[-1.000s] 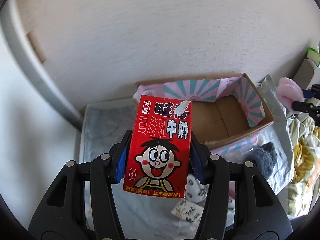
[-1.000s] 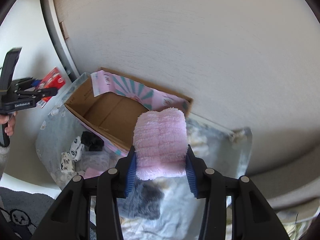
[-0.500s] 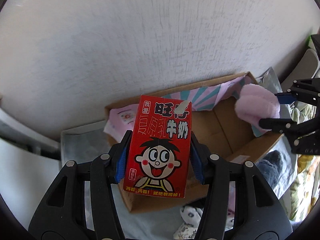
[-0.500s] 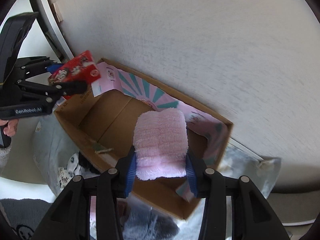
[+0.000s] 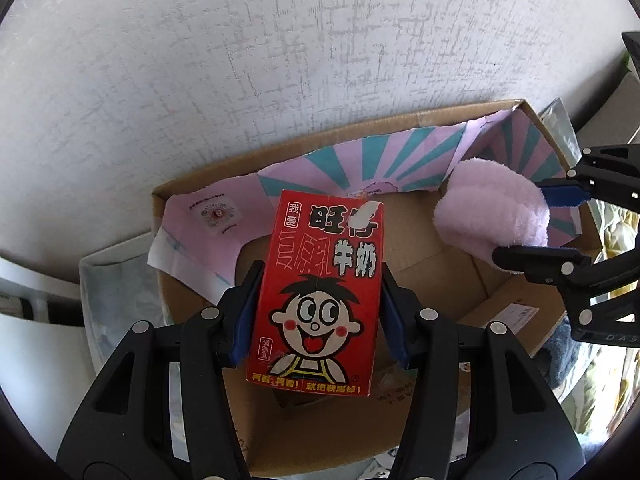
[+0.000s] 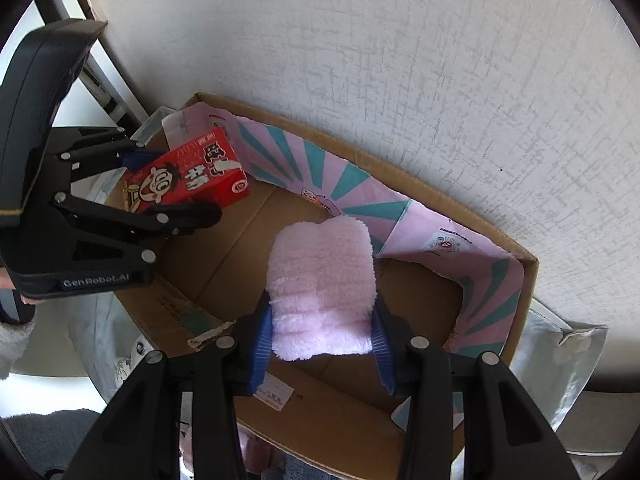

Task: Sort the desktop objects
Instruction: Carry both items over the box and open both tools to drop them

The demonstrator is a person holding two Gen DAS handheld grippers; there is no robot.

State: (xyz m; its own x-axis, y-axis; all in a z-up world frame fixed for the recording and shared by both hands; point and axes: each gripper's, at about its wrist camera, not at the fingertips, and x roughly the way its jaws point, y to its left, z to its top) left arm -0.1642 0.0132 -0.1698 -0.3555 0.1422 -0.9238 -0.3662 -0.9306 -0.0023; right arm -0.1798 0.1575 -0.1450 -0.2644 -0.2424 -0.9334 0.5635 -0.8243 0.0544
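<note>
Cardboard box (image 5: 448, 256) is sitting beneath both grippers; left gripper (image 5: 318, 300) is clamping a red milk carton (image 5: 320, 296), right gripper (image 6: 322, 320) a pink plush sock (image 6: 322, 280), hiding box floor at 6 o'clock.

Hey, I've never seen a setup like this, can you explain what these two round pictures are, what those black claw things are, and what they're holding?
There is no robot here: a person holds a hand-held gripper in each hand, and each one carries a wide-angle camera looking forward along its two fingers. That gives the round, bent pictures.

In the left wrist view, the left gripper is clamped on a red milk carton with a cartoon face. In the right wrist view, the right gripper is clamped on a fluffy pink cloth.

Each camera also catches the other gripper at its edge. Both hang over an open cardboard box lined with pink and teal paper, which stands against a white wall. The box floor looks nearly bare.
</note>
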